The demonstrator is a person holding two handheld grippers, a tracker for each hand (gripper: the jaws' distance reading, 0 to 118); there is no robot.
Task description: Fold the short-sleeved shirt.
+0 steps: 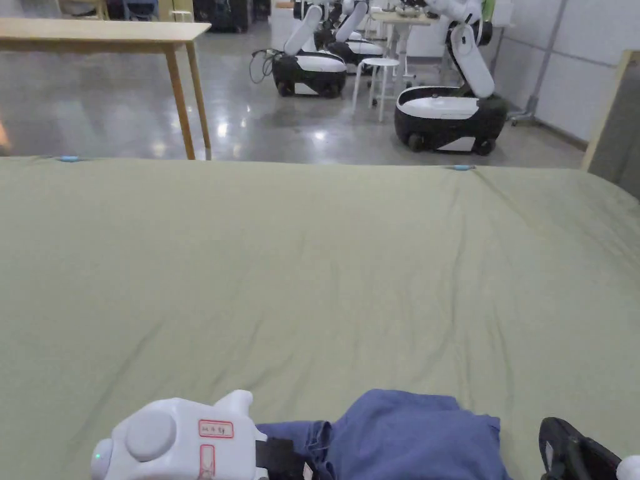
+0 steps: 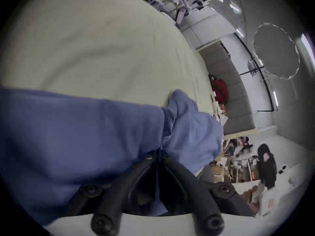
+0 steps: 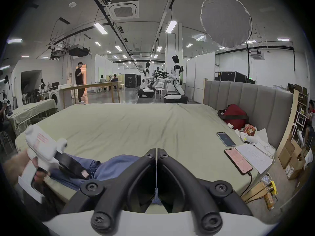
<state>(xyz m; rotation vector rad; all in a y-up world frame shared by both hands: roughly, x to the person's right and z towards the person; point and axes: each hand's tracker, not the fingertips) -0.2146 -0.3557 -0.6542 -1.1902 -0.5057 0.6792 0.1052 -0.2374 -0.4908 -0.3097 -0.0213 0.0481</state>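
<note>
My left gripper [image 2: 157, 156] has its fingers [image 2: 172, 164] pressed together, pinching a fold of the blue shirt [image 2: 76, 137]. My right gripper [image 3: 156, 152] also has its fingers [image 3: 139, 164] closed, with a thin sliver of blue cloth caught between them lower down. The shirt lies bunched and wrinkled at the near edge of the bed [image 1: 312, 262], between both grippers. Off to my right on the green sheet rest two phones [image 3: 225, 139], papers [image 3: 252, 156] and a red bag [image 3: 235, 113] against the headboard [image 3: 247, 96]. Beyond the bed stand a wooden counter [image 1: 106, 31] and wheeled robots [image 1: 450, 106].
</note>
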